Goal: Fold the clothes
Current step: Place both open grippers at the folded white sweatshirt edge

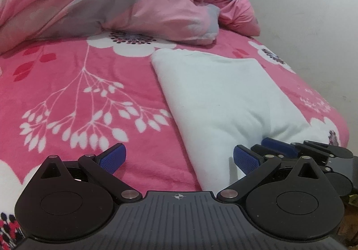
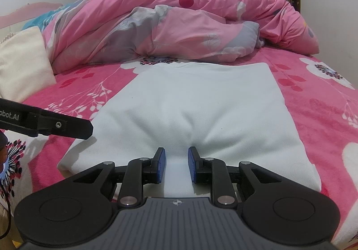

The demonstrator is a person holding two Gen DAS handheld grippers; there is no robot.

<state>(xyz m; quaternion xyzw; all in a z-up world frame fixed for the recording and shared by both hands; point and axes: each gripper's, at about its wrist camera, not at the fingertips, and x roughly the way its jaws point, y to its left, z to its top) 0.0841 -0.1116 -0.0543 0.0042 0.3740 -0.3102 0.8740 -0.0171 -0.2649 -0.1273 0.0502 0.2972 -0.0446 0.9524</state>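
Note:
A white garment lies folded into a long rectangle on the pink flowered bedspread. My left gripper stands wide open at the garment's near left corner. Its right pad is over the cloth edge and its left pad is over the bedspread, with nothing gripped. My right gripper sits at the near edge of the garment, its blue pads close together with a ridge of white cloth pinched between them. The fabric puckers toward the pads. The right gripper also shows low at the right in the left wrist view.
A bunched pink and grey duvet fills the far side of the bed. A cream pillow lies at the left. A white wall runs along the bed's right side. One black finger of the left gripper reaches in from the left.

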